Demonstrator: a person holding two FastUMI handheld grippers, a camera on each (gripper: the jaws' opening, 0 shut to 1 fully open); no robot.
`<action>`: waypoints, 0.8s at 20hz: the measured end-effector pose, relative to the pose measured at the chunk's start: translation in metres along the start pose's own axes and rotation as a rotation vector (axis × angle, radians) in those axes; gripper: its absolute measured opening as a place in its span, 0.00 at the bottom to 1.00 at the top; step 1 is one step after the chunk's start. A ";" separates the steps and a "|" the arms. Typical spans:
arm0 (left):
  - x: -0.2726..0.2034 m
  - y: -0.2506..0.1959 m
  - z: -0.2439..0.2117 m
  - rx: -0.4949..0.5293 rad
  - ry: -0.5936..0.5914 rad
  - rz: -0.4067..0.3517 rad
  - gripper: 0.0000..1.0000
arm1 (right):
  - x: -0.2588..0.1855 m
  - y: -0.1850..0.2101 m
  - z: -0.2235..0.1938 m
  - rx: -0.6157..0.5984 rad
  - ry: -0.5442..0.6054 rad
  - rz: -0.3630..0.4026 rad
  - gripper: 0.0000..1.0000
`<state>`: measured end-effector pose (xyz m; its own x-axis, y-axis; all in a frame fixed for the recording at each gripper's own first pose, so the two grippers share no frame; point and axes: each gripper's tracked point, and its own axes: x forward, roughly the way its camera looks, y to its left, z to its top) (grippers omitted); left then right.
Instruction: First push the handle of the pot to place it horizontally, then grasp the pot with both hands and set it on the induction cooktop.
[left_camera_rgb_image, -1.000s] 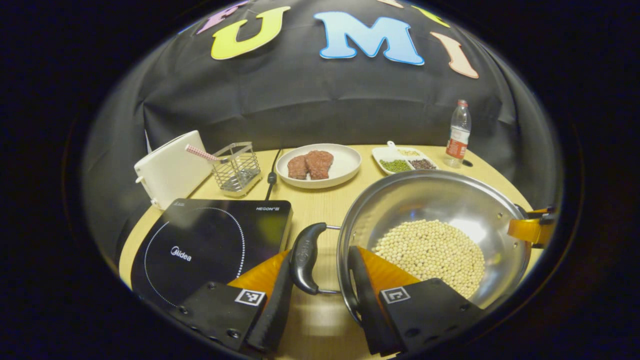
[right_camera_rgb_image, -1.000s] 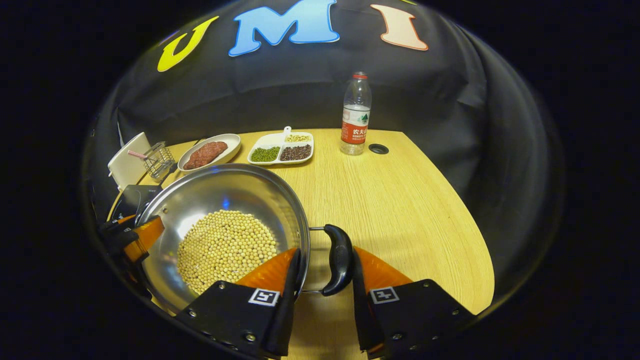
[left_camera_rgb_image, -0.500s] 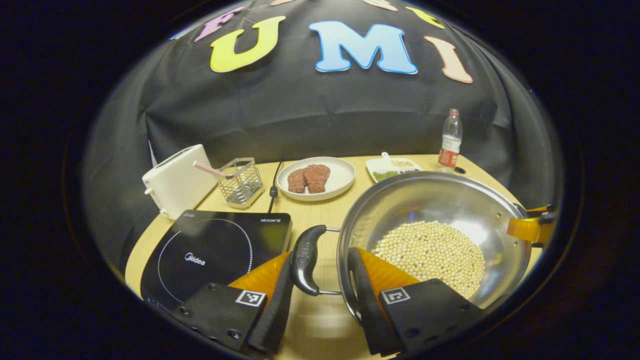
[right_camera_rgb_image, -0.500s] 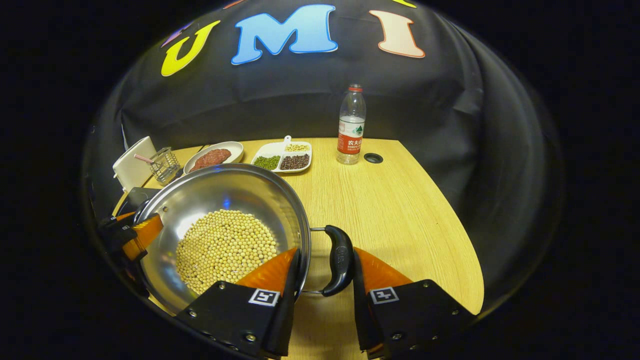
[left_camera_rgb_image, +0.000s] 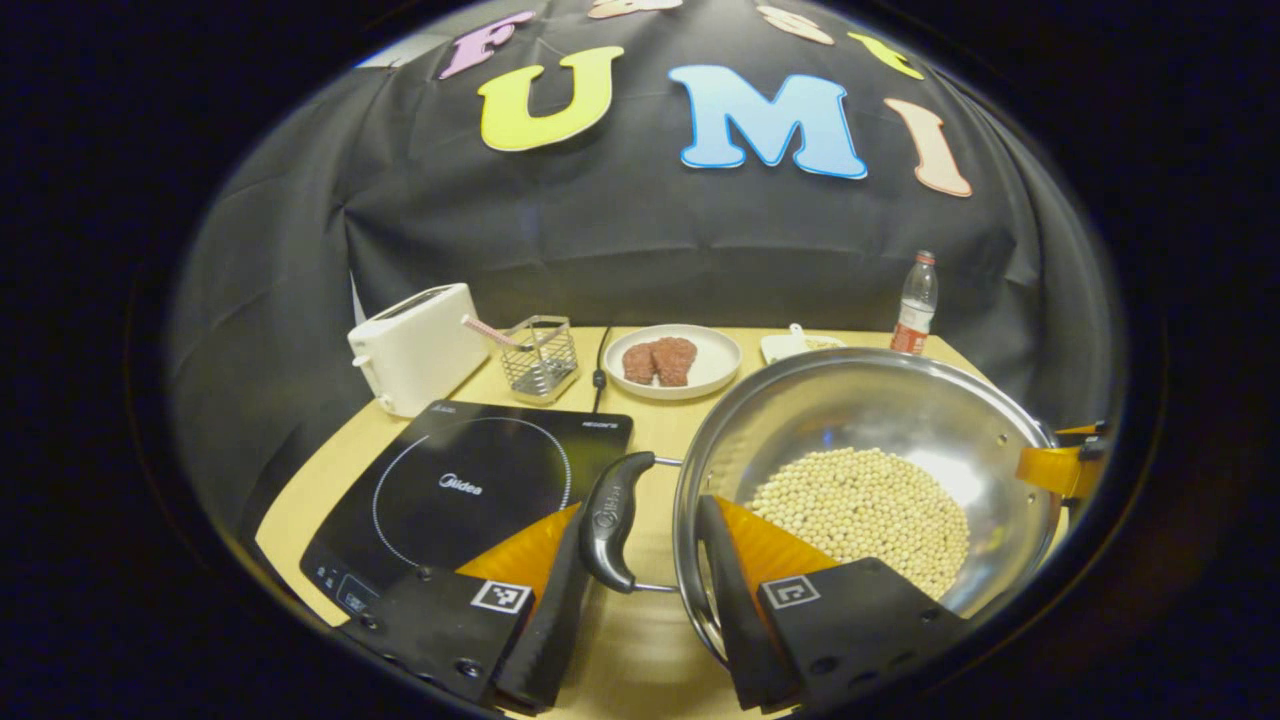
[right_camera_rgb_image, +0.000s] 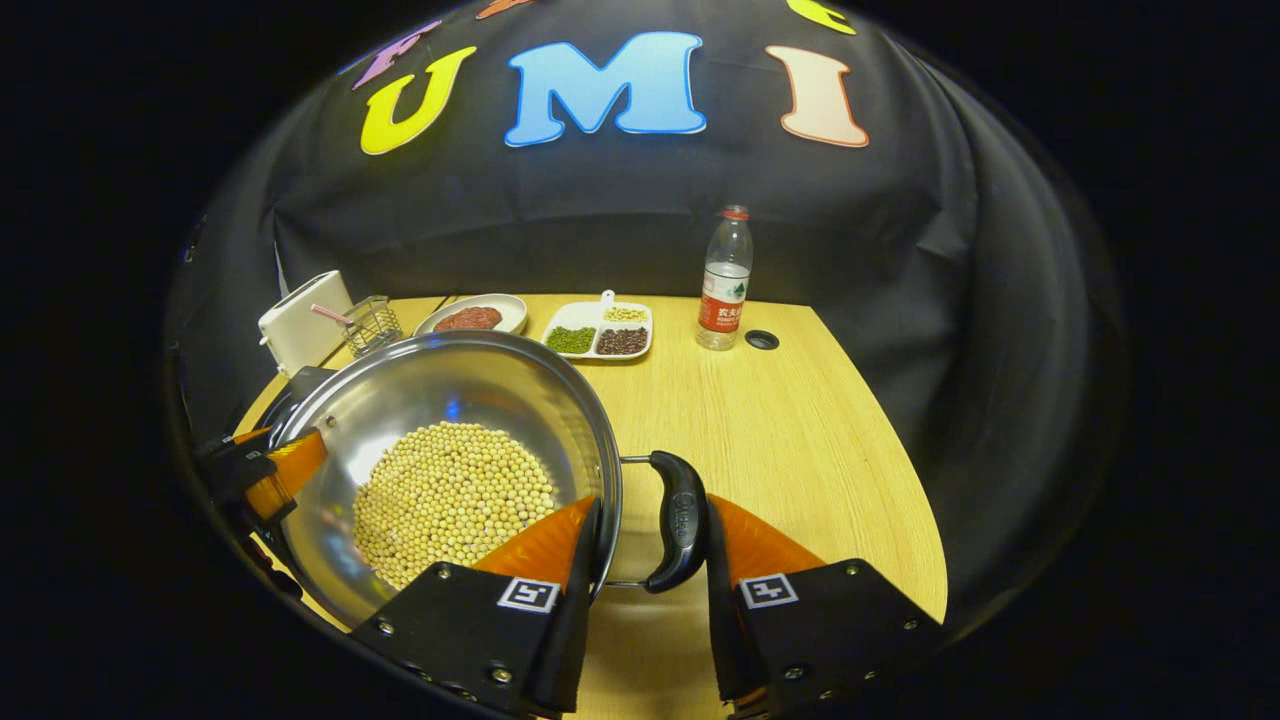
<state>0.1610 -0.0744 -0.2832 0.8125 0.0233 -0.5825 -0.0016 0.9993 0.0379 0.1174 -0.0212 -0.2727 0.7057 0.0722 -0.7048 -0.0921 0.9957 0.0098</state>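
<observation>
Pot (left_camera_rgb_image: 880, 420): my steel one, half full of beans, level, seemingly lifted.
Handles (left_camera_rgb_image: 610, 520): black, horizontal.
Cooktop (left_camera_rgb_image: 470, 485): black, left of pot.

Dim, sharp fisheye views; glare inside the pot (left_camera_rgb_image: 940, 420); edges bend strongly.

A light wooden table (right_camera_rgb_image: 800, 420) stands against a black cloth wall (right_camera_rgb_image: 600, 220) — creased, dimly lit.

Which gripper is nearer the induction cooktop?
Left. The left gripper grips the pot's handle beside the induction cooktop; the right gripper holds the opposite handle, farther away.
</observation>
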 end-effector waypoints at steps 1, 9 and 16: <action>0.000 0.007 0.001 -0.005 -0.001 -0.006 0.69 | -0.004 0.007 0.000 0.000 -0.004 -0.008 0.51; 0.011 0.094 0.004 0.021 -0.001 -0.063 0.65 | -0.022 0.089 0.000 0.041 -0.011 -0.064 0.51; 0.032 0.180 0.010 0.027 -0.004 -0.073 0.65 | -0.012 0.167 0.005 0.056 -0.022 -0.075 0.51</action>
<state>0.1922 0.1061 -0.2869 0.8121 -0.0496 -0.5814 0.0731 0.9972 0.0170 0.0970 0.1447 -0.2592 0.7247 -0.0016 -0.6890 0.0003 1.0000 -0.0021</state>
